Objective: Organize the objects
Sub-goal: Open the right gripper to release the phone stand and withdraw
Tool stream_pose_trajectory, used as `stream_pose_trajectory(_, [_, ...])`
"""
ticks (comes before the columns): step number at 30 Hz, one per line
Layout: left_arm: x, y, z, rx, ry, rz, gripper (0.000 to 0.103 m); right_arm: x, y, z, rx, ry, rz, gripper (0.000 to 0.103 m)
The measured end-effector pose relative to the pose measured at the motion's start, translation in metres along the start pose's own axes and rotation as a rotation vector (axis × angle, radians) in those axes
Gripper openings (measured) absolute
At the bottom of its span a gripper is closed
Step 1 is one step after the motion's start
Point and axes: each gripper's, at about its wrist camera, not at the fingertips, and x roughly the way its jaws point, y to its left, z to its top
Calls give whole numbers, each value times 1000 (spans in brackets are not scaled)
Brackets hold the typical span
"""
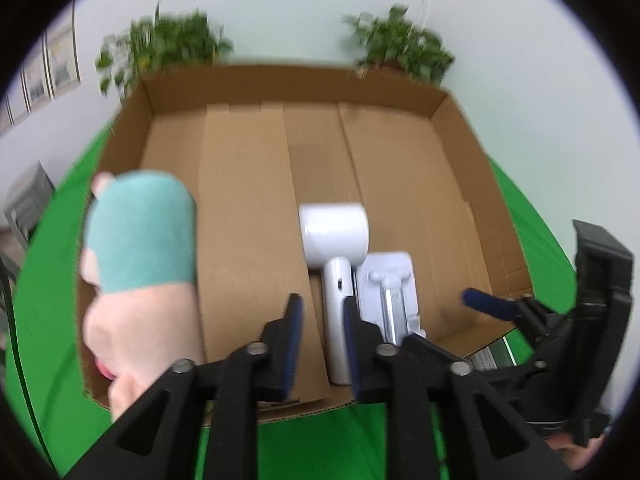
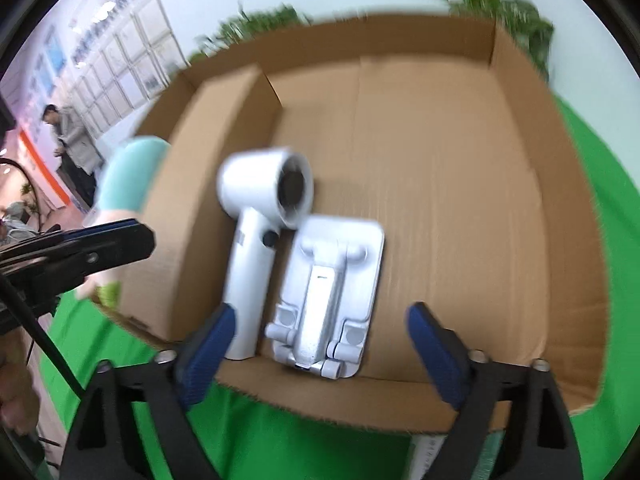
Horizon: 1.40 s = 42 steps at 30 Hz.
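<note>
A shallow cardboard box (image 1: 248, 200) (image 2: 460, 200) lies on a green cloth. Inside it a white hair dryer (image 1: 336, 264) (image 2: 256, 236) lies flat, with a white folding stand (image 1: 394, 292) (image 2: 328, 292) right beside it. A plush toy (image 1: 140, 248) with a teal part and pale pink body leans at the box's left wall; it also shows in the right wrist view (image 2: 128, 180). My left gripper (image 1: 320, 340) is open and empty over the box's near edge, by the dryer handle. My right gripper (image 2: 320, 344) is open and empty above the stand.
The green cloth (image 1: 52, 280) covers the table around the box. Two potted plants (image 1: 168, 48) (image 1: 400, 48) stand behind the box against a pale wall. A person (image 2: 72, 140) stands far off on the left. A printed label (image 1: 492, 356) lies near the box's right corner.
</note>
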Motion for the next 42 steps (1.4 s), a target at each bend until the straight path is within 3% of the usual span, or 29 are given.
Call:
stream_pose_trajectory(1, [-7,-1,-2,5,-34,15,47,-9,0,-1,-16,-29,-7,100])
stream_pose_trajectory(2, [-17,-3,-5,4,-86,37,67,-16,9,-2,-42,-63,-19,102])
stream_pose_trajectory(3, [-26,-5,-8,1,-136,49,76,-23,1,-10,-62,-82,-31,102])
stream_pose_trajectory(4, [-37,-7,-12,3,-190,58,78,-31,6,-15,-82,-100,-50,102])
stream_pose_trajectory(7, [-54,-16,-19,23,-265,94,79,-53,-1,-36,-88,-122,-98,102])
stream_pose_trajectory(9, [-61,-23,-24,41,-304,117,79,-79,-30,-43,-67,-135,-102,102])
stream_pose_trajectory(11, [-67,-28,-28,48,-339,132,80,-102,-36,-64,-60,-180,-125,102])
stream_pose_trajectory(14, [-73,-34,-34,37,-372,146,80,-115,-32,-71,-68,-240,-149,102])
stream_pose_trajectory(24, [-80,-42,-49,-2,-393,173,80,-137,-24,-71,-48,-331,-139,102])
stream_pose_trajectory(34, [-73,-43,-53,-13,-371,146,80,-128,-27,-84,-33,-291,-135,102])
stream_pose_trajectory(42, [-66,-49,-50,-3,-365,142,80,-133,-32,-86,-44,-307,-149,102])
